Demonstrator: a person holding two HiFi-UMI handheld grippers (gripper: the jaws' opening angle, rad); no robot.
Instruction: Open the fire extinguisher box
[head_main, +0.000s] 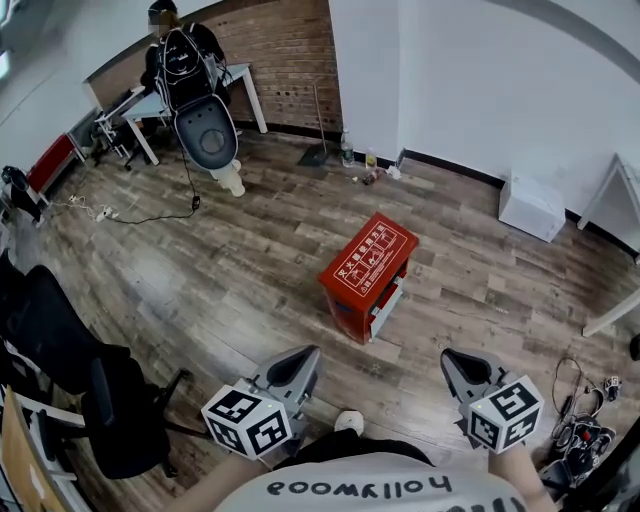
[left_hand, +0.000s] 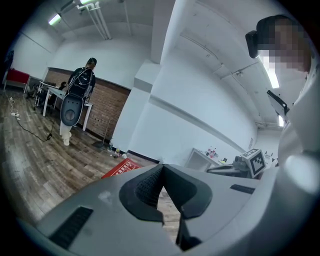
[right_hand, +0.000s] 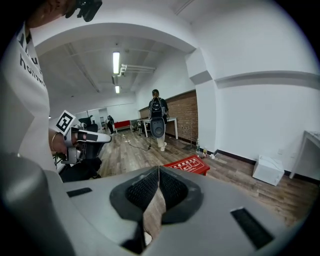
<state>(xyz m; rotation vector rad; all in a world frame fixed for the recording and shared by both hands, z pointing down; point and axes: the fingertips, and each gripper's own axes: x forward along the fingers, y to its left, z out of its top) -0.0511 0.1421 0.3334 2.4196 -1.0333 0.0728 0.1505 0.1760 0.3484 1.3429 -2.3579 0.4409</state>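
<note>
The red fire extinguisher box (head_main: 368, 270) stands on the wooden floor, its lid with white print facing up and down flat. It also shows as a red box (left_hand: 120, 168) past the left jaws and as a red box (right_hand: 189, 164) past the right jaws. My left gripper (head_main: 303, 358) and right gripper (head_main: 457, 360) hover low in the head view, well short of the box and apart from it. The left gripper (left_hand: 161, 168) has its jaws together with nothing between them. The right gripper (right_hand: 159, 170) is also shut and holds nothing.
A person (head_main: 185, 55) stands at a white table (head_main: 150, 105) by the brick wall, behind a white fan (head_main: 207, 135). Black office chairs (head_main: 60, 370) crowd the left. A white box (head_main: 532, 205) sits by the right wall, and cables (head_main: 585, 425) lie at lower right.
</note>
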